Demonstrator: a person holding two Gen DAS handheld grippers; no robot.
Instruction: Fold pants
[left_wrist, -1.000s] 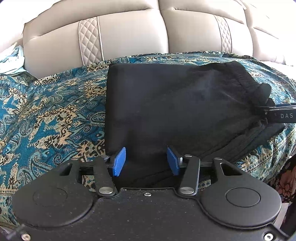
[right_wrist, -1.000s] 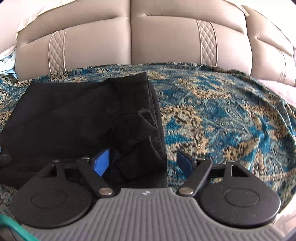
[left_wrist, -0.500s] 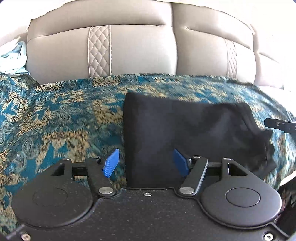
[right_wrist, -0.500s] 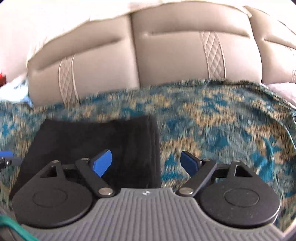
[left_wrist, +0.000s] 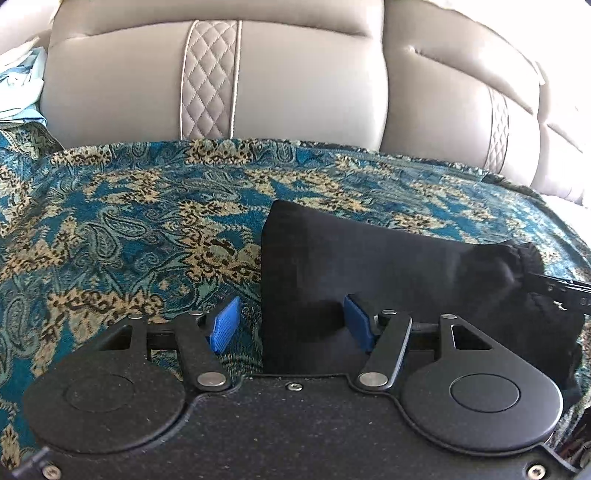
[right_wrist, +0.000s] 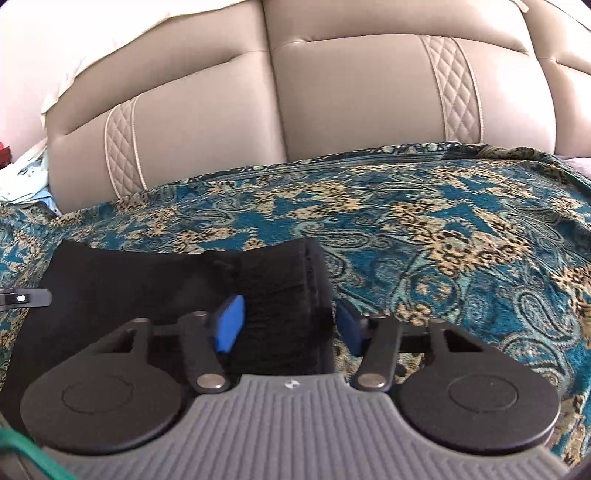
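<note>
**Folded pants between open jaws, both views**

Left wrist view: your left gripper (left_wrist: 291, 325) has its jaws partly open, just closing a little, gripping nothing. One folded black pants (left_wrist: 369, 273) bundle lies ahead; its left edge runs between the jaws. Open patterned cover (left_wrist: 129, 229) spreads left.

Right wrist view: your right gripper (right_wrist: 291, 325) jaws, just narrowed, stand apart astride the pants' right edge, pads not visibly pressing. No readable writing.

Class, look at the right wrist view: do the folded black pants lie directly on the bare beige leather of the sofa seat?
No. The folded black pants lie on a teal and gold patterned cloth that covers the seat; the beige leather shows only on the backrest behind.
</note>
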